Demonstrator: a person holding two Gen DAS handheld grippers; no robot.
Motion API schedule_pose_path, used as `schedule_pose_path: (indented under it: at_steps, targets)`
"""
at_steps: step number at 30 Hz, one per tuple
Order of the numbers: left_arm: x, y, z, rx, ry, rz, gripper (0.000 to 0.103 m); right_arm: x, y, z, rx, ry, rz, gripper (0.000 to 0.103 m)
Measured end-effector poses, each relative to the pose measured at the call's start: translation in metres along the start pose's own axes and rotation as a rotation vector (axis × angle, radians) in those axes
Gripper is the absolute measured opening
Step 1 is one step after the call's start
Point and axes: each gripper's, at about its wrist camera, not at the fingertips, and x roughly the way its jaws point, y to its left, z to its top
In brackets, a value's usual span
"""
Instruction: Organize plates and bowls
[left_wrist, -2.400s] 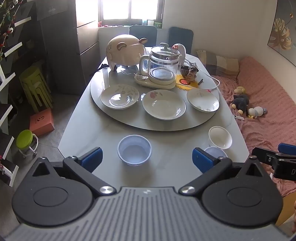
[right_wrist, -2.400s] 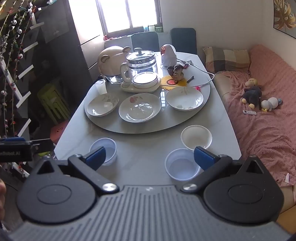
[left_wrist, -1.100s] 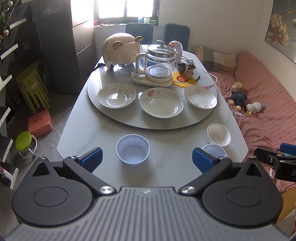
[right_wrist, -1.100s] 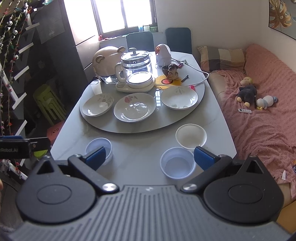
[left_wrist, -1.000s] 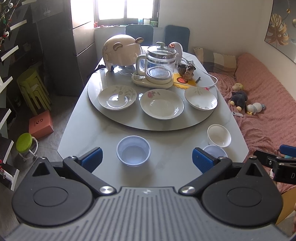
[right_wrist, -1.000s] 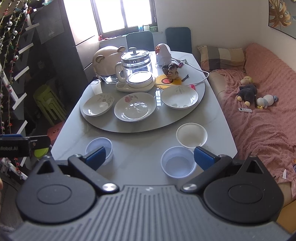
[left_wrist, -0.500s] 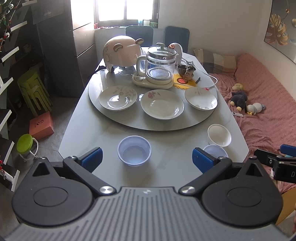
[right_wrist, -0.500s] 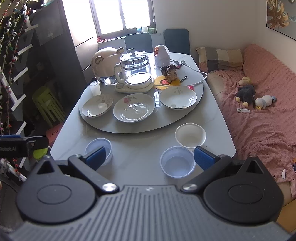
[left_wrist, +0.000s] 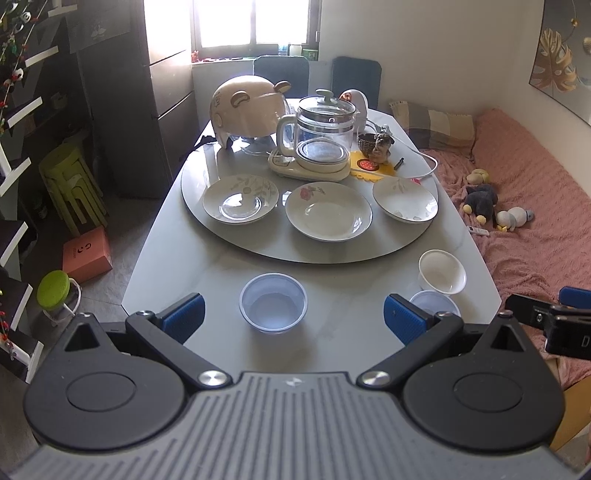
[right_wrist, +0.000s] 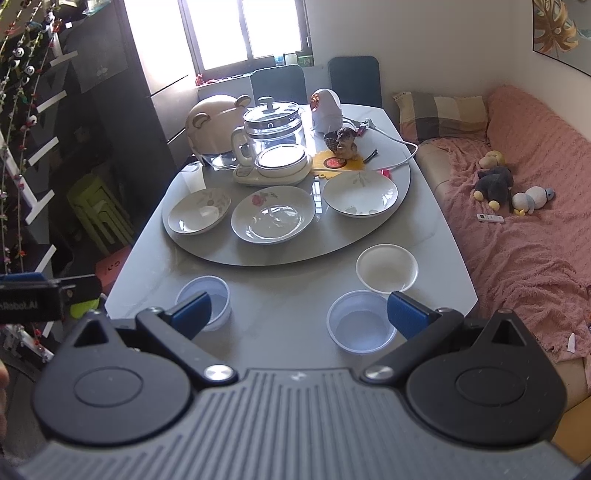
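Observation:
Three floral plates stand in a row on the grey turntable (left_wrist: 258, 247): left plate (left_wrist: 240, 198), middle plate (left_wrist: 328, 216), right plate (left_wrist: 404, 203). On the table's near part are a clear plastic bowl (left_wrist: 273, 302), a white bowl (left_wrist: 442, 271) and a second clear plastic bowl (right_wrist: 361, 322). My left gripper (left_wrist: 293, 319) is open and empty, held above the near edge, the first clear bowl between its fingers. My right gripper (right_wrist: 297, 314) is open and empty, above the near edge.
A glass kettle on its base (left_wrist: 321, 140), a bear-shaped appliance (left_wrist: 247, 109) and a small figurine (left_wrist: 380, 147) stand at the turntable's back. Chairs are at the far end. Green stools (left_wrist: 70, 181) stand left; a pink sofa with toys (left_wrist: 517, 206) lies right.
Both grippers have drifted only slightly; the view of the table has shifted a little. Both stay open and nothing on the table has moved.

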Motion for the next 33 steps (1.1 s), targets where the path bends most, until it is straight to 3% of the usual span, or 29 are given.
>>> schedule_pose_path:
  at_steps: [24, 33]
  targets:
    - [-0.001, 0.015, -0.001, -0.035, 0.018, -0.001, 0.103, -0.008, 0.013, -0.002, -0.025, -0.018, 0.031, 0.103]
    - [0.003, 0.025, -0.001, -0.03, 0.013, -0.018, 0.103, -0.011, 0.013, -0.003, 0.044, -0.043, 0.034, 0.103]
